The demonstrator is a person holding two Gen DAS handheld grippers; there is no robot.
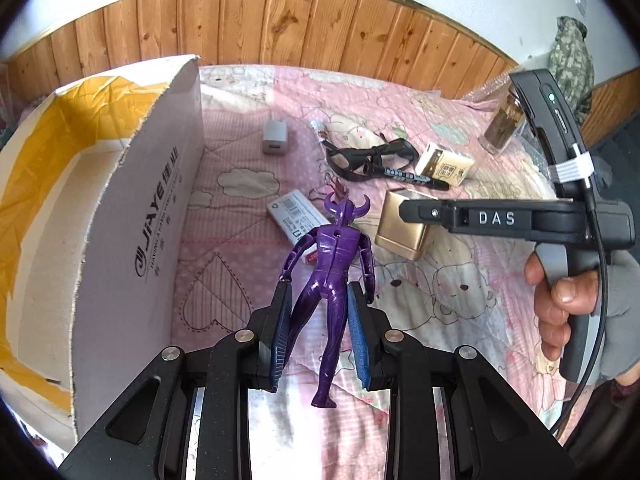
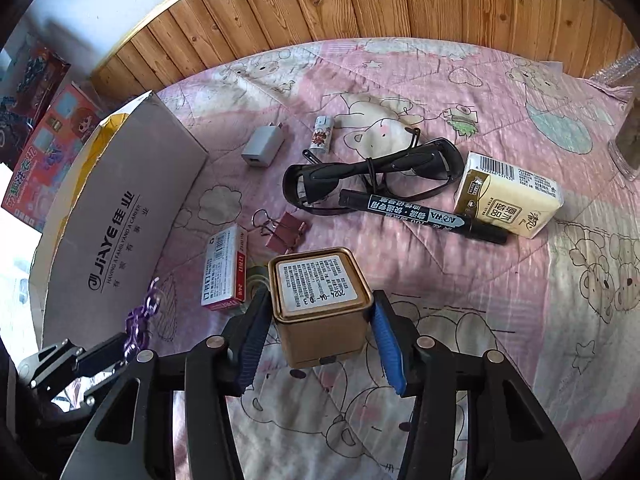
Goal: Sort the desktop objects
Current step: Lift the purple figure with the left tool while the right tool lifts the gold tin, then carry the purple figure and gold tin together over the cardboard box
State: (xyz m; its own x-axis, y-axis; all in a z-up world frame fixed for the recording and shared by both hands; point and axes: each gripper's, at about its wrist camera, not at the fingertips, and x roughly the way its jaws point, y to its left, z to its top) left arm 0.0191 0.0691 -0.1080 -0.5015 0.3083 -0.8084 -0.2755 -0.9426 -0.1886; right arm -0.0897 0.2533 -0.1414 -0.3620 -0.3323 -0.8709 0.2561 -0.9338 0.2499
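Pinching the purple figure somewhere around the hips with the left hand-held gripper, up off the pink quilt and just beside the tall wall of the cardboard box. Looked like a sketchy grip tbh: glossy plastic, skinny waist, maybe only caught by the arms. Could easily have pivoted or squirted out on the way over that wall. Could also have snagged a horn or a foot on the torn cardboard edge and dropped outside the box.

Meanwhile had the right hand-held gripper straddling the gold tin, apparently resting on the quilt near the middle of the bed. Couldn't tell whether actually clamped on it or merely hugging it, with one pad against the side and the other right next to it. Smooth metal, rounded corners, soft bedding underneath, so probably prone to tipping or twisting under a squeeze. Also sat just beside the staple box and near the binder clip, so might have shoved either one around.

Didn't worry about the glasses, marker or tissue pack, all further back. Biggest worry: moving both tools at once and clipping one with the other.
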